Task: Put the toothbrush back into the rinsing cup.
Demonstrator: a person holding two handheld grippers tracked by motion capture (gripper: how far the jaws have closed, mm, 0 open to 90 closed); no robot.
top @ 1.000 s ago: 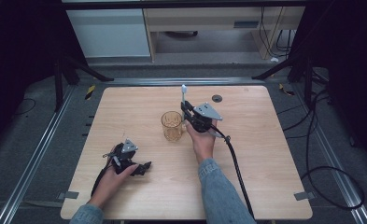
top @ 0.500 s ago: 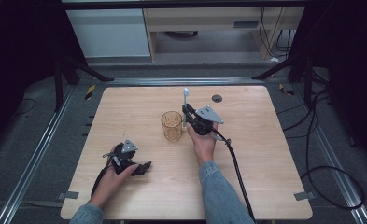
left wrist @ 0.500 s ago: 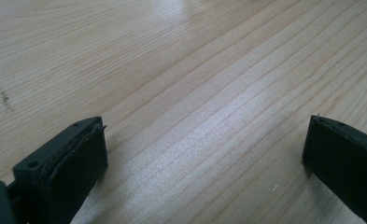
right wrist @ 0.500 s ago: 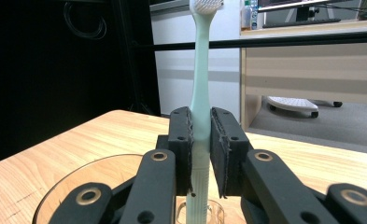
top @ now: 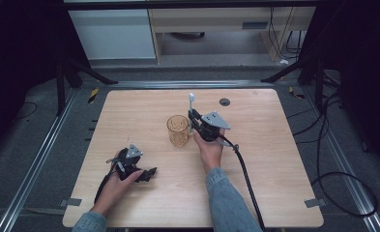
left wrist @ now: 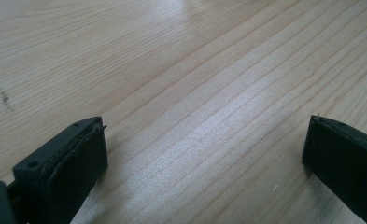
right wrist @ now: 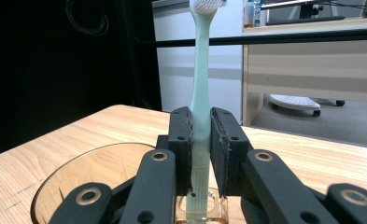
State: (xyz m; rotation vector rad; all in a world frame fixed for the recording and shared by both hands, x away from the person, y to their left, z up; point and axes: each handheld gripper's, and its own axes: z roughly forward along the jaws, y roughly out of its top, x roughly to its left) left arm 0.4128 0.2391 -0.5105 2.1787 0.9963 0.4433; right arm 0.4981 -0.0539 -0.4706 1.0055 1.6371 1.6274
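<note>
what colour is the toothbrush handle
Pale mint green, with white bristles at the top; the toothbrush shows best in the right gripper view.

A light wooden tabletop [top: 129, 116] (rounded corners) carries an amber cup [top: 178, 131] near its middle and a small dark round disc [top: 225, 102] close to the far edge.

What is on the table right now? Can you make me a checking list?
Surface: pale wooden table, bare grain.
Job's things: toothbrush held upright, bristles on top; amber glass cup beside it.
Clutter: small dark round spot near the far edge.
Grippers: right gripper shut on the toothbrush; left gripper open, low over the table.
Cables: black cable trailing from the right gripper.
Surroundings: cabinet, dark floor.
</note>
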